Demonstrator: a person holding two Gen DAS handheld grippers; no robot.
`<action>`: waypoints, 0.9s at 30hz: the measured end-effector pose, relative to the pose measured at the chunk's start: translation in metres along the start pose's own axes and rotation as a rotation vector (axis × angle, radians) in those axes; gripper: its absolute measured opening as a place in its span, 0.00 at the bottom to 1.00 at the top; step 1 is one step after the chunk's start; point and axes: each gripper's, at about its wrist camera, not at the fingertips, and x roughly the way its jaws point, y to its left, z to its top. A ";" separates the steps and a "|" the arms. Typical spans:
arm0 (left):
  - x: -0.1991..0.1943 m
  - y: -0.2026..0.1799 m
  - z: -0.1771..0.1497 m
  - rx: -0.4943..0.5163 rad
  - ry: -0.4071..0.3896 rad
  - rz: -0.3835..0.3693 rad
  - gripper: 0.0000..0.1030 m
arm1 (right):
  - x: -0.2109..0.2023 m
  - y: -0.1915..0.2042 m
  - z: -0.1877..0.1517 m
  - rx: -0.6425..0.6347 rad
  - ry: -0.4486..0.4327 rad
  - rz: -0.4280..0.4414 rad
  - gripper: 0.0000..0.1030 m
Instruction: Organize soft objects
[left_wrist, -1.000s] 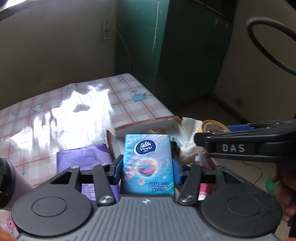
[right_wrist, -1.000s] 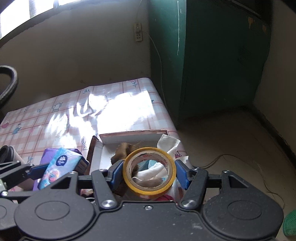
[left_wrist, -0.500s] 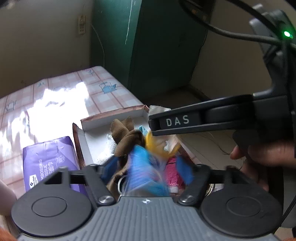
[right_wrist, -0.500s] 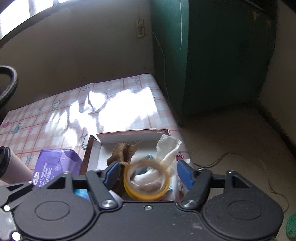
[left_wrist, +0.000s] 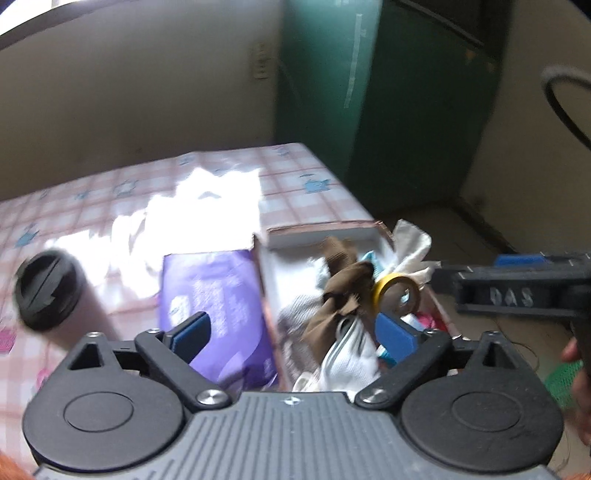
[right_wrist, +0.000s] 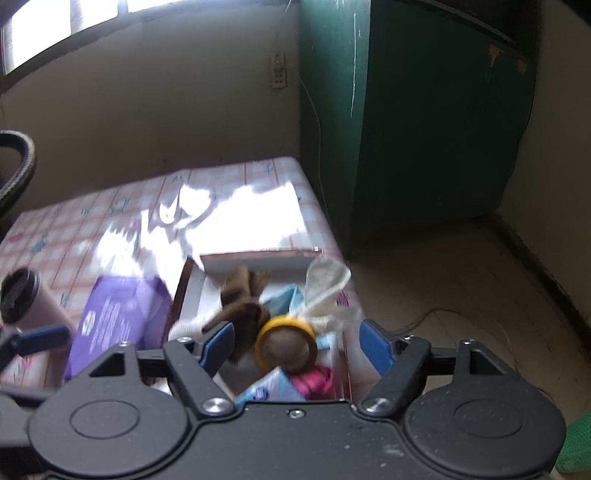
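Yellow tape roll (right_wrist: 286, 344) lies in the cardboard box (right_wrist: 258, 256) between the right gripper's (right_wrist: 295, 343) just-widened, empty jaws; the left gripper (left_wrist: 291, 328), likewise just spread and empty, hangs over the box's brown cloth (left_wrist: 341, 284), purple tissue pack (left_wrist: 218, 295) beneath its left finger.

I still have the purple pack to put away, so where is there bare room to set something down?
Bare tablecloth lies beyond the purple pack and cup, up to the wall. The box is crowded with cloths and a tape roll.
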 end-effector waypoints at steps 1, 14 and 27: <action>-0.002 0.000 -0.003 -0.004 0.012 0.009 1.00 | -0.002 0.001 -0.004 -0.012 0.008 0.003 0.86; -0.001 0.001 -0.039 0.006 0.094 0.037 1.00 | -0.007 -0.002 -0.051 -0.024 0.114 -0.004 0.86; 0.006 -0.002 -0.046 -0.002 0.129 0.058 1.00 | 0.001 -0.004 -0.059 -0.036 0.139 0.016 0.86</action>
